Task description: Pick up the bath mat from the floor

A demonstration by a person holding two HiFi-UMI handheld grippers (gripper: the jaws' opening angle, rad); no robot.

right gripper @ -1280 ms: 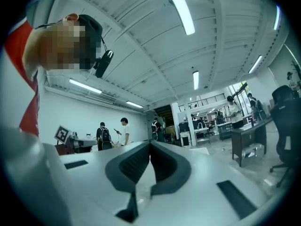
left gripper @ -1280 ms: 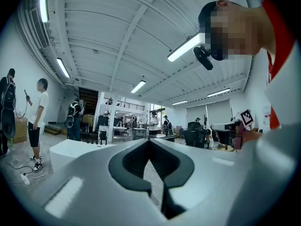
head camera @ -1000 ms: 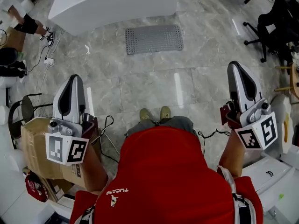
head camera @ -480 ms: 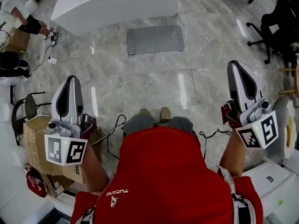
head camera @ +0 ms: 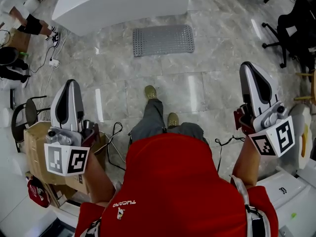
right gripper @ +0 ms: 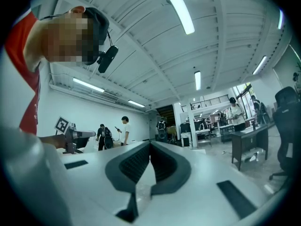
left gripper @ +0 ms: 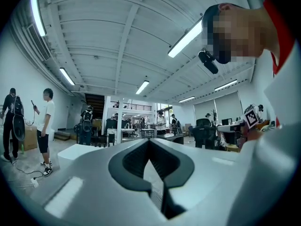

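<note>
Left gripper [head camera: 70, 85], right gripper [head camera: 250, 69]: held level at the person's sides, jaws closed, nothing in them.
Foot [head camera: 150, 92]: stepped forward; a second ago both feet were together.
Bath mat [head camera: 163, 40]: flat on floor [head camera: 212, 93] ahead, near white block [head camera: 123, 4], untouched.
Approach under way; reach, grip and lift remain.

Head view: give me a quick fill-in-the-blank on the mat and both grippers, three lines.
1. The grey bath mat lies flat on the ____.
2. The left gripper and the right gripper are both ____, with nothing between their jaws.
3. Just beyond the mat stands a large ____ counter.

Missing words: floor; shut; white.
</note>
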